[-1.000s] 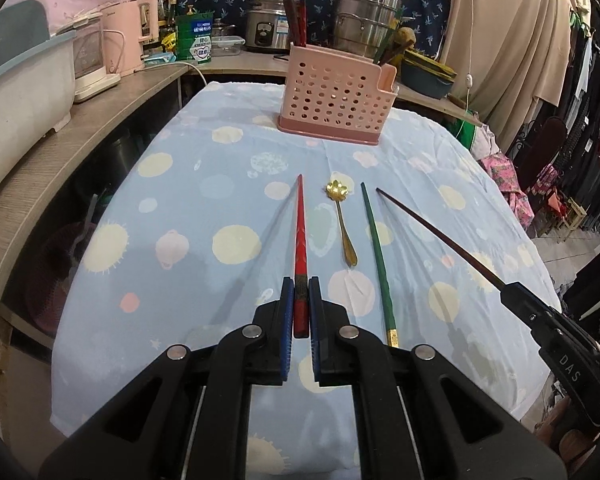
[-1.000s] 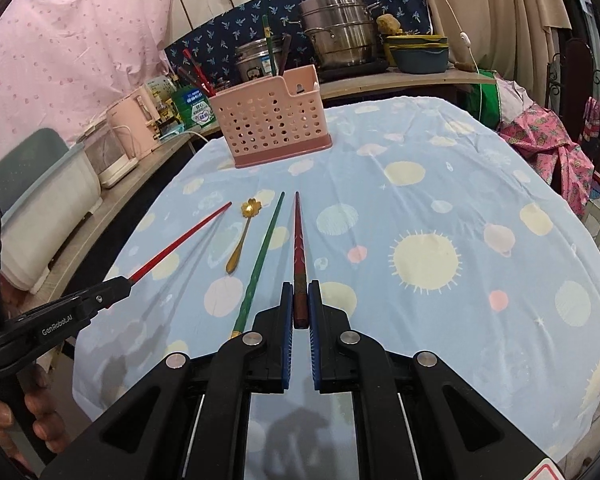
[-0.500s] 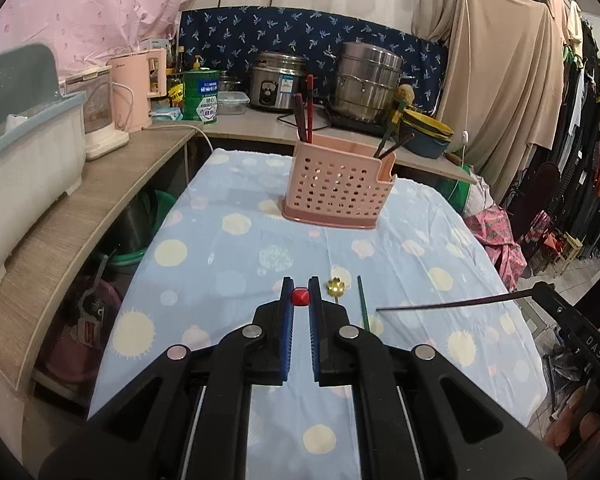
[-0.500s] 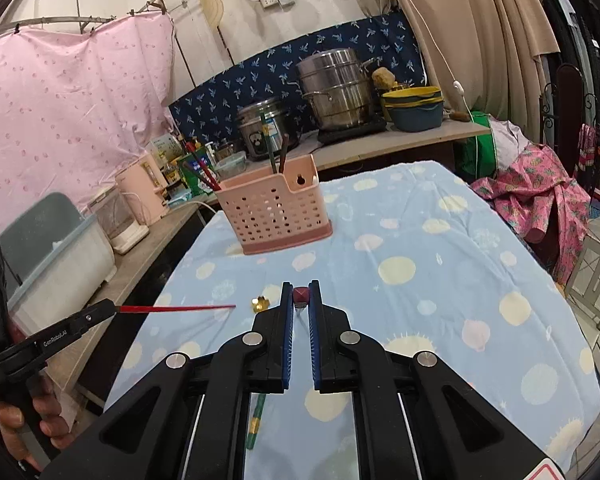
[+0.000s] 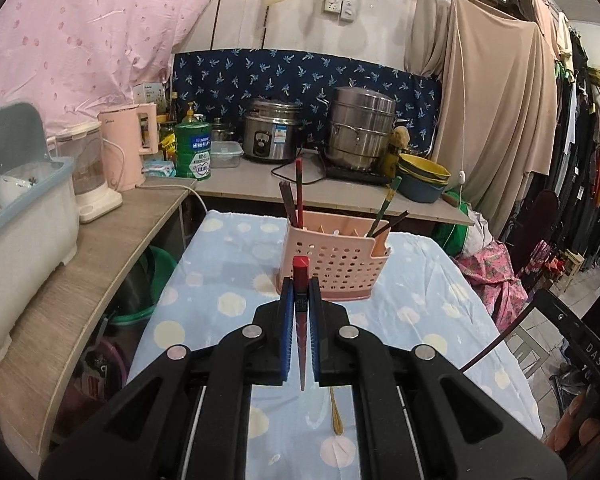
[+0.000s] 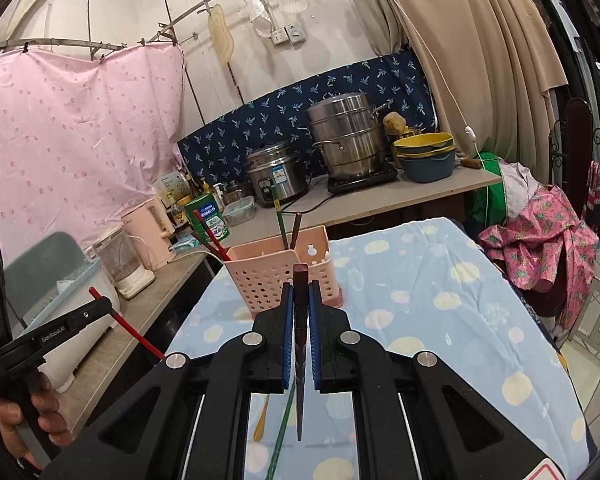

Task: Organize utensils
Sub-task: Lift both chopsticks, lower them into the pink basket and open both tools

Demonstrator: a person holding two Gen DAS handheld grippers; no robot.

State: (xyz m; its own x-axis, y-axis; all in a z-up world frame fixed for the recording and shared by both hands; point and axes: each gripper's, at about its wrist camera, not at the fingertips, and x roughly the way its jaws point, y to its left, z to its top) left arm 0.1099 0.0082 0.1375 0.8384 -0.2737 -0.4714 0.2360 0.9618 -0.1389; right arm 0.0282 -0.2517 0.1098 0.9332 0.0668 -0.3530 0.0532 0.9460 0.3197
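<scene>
My left gripper (image 5: 300, 300) is shut on a red chopstick (image 5: 301, 280), held upright with its tip pointing down. My right gripper (image 6: 300, 300) is shut on a dark brown chopstick (image 6: 300, 276), also upright with its tip down. Both are lifted above the table, short of the pink perforated utensil holder (image 5: 334, 264), which also shows in the right wrist view (image 6: 268, 276) and has several chopsticks standing in it. A gold spoon (image 5: 335, 412) and a green chopstick (image 6: 281, 436) lie on the blue dotted tablecloth (image 5: 228, 276) below.
A wooden counter (image 5: 100, 256) runs along the left with a dish rack (image 5: 20, 216), a blender and a pink kettle (image 5: 130, 148). A rice cooker (image 5: 274, 130), a steel steamer pot (image 5: 360, 128) and bowls stand behind. Clothes hang at the right.
Both grippers lifted their chopsticks off the table and tilted them from lying flat to upright. The views rose toward the pink holder.
</scene>
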